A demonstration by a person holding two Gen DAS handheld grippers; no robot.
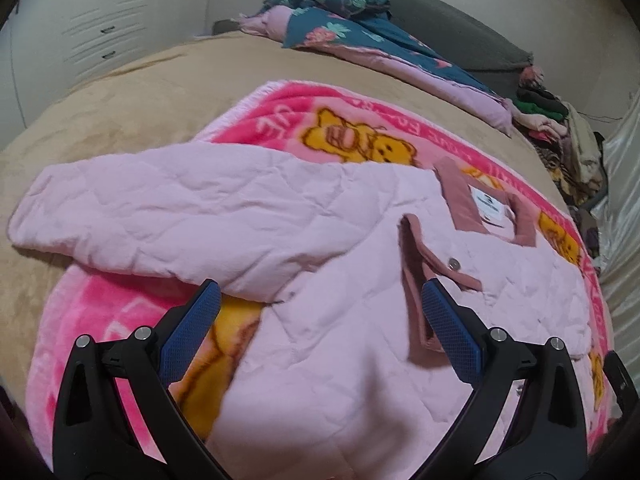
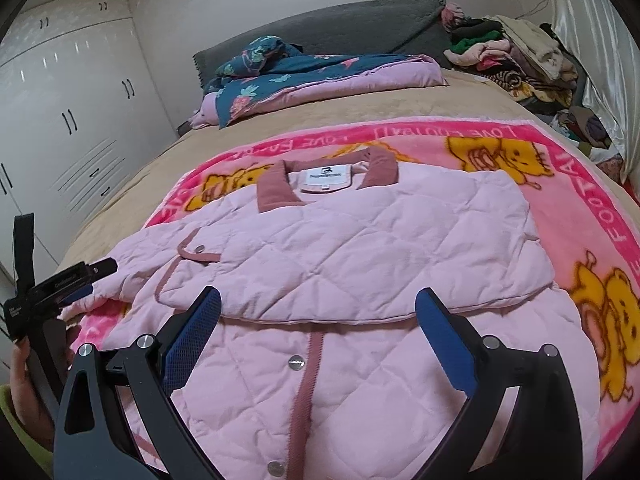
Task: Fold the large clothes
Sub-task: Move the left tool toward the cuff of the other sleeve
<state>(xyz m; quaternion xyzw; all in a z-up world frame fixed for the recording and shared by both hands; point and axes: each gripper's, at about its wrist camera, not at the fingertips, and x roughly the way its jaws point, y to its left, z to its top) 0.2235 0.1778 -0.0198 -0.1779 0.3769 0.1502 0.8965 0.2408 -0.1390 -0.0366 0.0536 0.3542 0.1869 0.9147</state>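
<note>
A pale pink quilted jacket (image 2: pixel 360 248) with a dusty-rose collar (image 2: pixel 276 194) and snap buttons lies face up on a pink bear-print blanket (image 2: pixel 580 216). Its right sleeve is folded across the chest. In the left wrist view the jacket (image 1: pixel 320 320) shows its left sleeve (image 1: pixel 140 208) stretched out to the left over the blanket's edge. My left gripper (image 1: pixel 320 304) is open and empty, hovering over the jacket near the armpit; it also shows in the right wrist view (image 2: pixel 76 280) at the left. My right gripper (image 2: pixel 318 308) is open and empty above the jacket's front placket.
The blanket lies on a bed with a tan cover (image 2: pixel 400 100). A folded blue floral and pink quilt (image 2: pixel 304 76) lies by the grey headboard (image 2: pixel 340 28). A pile of clothes (image 2: pixel 516 60) sits at the far right corner. White wardrobes (image 2: pixel 72 112) stand to the left.
</note>
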